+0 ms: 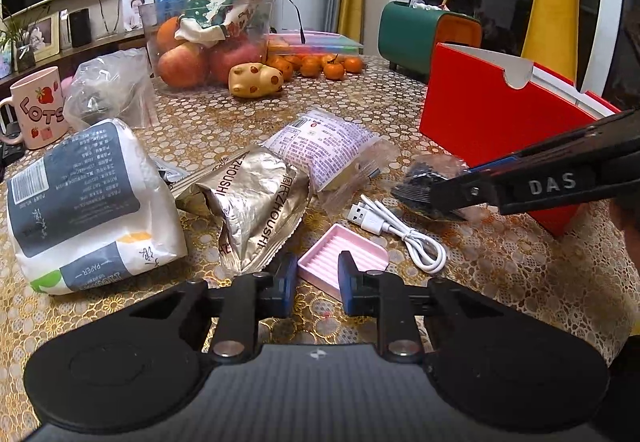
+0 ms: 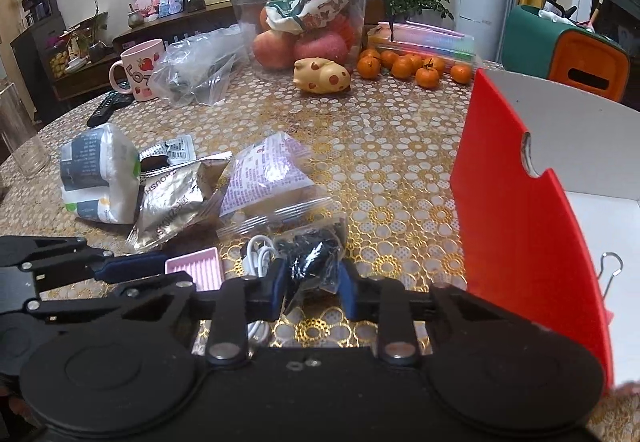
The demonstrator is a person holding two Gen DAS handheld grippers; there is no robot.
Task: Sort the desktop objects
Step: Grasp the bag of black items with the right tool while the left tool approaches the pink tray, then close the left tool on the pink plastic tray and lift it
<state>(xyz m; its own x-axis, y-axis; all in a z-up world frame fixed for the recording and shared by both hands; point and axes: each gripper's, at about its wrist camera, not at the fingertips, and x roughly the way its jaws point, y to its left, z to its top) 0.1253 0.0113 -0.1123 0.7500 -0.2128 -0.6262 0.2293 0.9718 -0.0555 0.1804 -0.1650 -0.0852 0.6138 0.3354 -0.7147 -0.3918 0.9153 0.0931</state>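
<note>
Lace-patterned gold tabletop (image 1: 360, 113): one red open box (image 1: 492, 129), one pink ridged tray (image 1: 344, 262), one white USB cable (image 1: 400, 230). Right gripper (image 2: 312, 278) fingers pinch one clear bag of black parts (image 2: 316, 262); left gripper (image 1: 318, 274) fingers apart, empty.

On the table (image 1: 360, 113) the paper pack (image 1: 84, 209) lies left of the foil bag (image 1: 256, 209), with the printed snack packet (image 1: 324, 149) to its right. Nearer, the ridged tray (image 1: 344, 260) sits left of the coiled cable (image 1: 400, 228). The box (image 1: 492, 121) stands rightmost; a binder clip (image 2: 610, 274) lies in it.
</note>
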